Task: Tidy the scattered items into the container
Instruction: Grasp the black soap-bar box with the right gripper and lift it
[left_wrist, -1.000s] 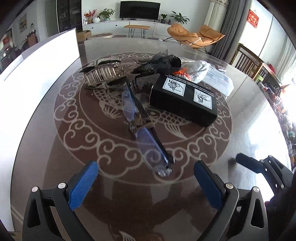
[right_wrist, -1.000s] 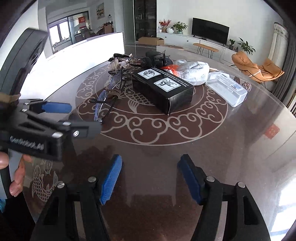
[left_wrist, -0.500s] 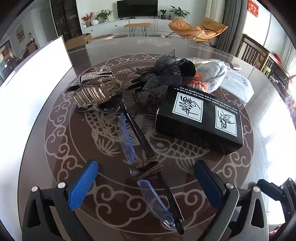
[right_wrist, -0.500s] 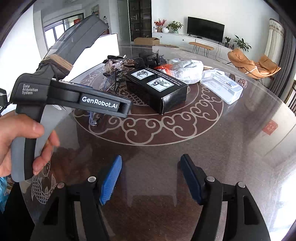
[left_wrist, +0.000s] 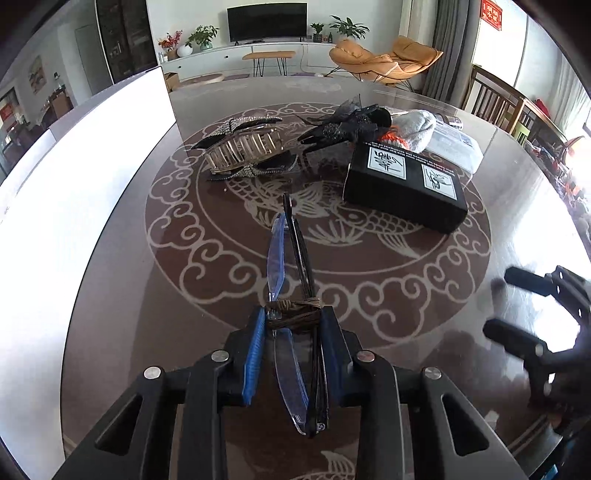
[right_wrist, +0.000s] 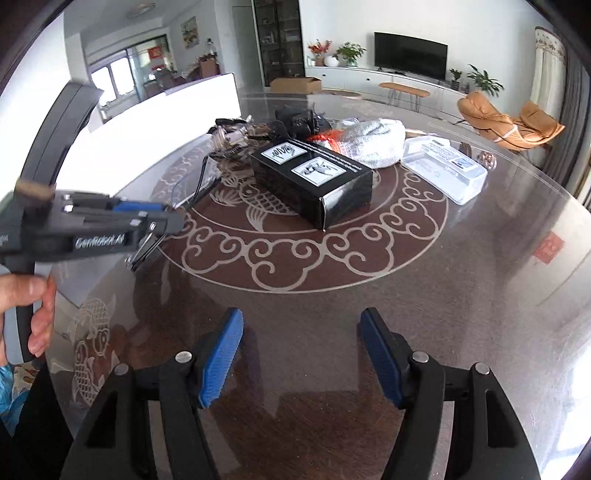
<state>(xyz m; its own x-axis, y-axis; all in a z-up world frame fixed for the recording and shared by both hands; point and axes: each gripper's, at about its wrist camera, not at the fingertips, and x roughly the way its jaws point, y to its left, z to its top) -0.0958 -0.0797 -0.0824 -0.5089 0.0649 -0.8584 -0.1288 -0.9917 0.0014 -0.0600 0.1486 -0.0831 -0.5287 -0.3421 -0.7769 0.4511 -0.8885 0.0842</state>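
A pair of folded glasses (left_wrist: 277, 254) with blue-tinted lenses, black arms and a brown cord wound round the middle points away from me over the glass table (left_wrist: 147, 350). My left gripper (left_wrist: 293, 314) is shut on that wrapped middle, both blue pads pressing on it. Seen from the right wrist, the left gripper (right_wrist: 162, 218) is at the left in a person's hand, with the glasses (right_wrist: 201, 181) sticking out ahead of it. My right gripper (right_wrist: 301, 321) stands open over bare table with nothing between its fingers. It also shows at the right edge of the left wrist view as dark fingers (left_wrist: 524, 277).
A tall white container wall (left_wrist: 92, 177) runs along the table's left side. Farther back lie a gold hair claw (left_wrist: 243, 151), a black feathered hair ornament (left_wrist: 343, 123), a black box (left_wrist: 402, 184), a grey knit cloth (left_wrist: 413, 129) and a clear plastic case (right_wrist: 443, 166).
My left gripper went forward over the glasses and closed on their cord-wrapped middle. The right gripper stayed where it was, still open.
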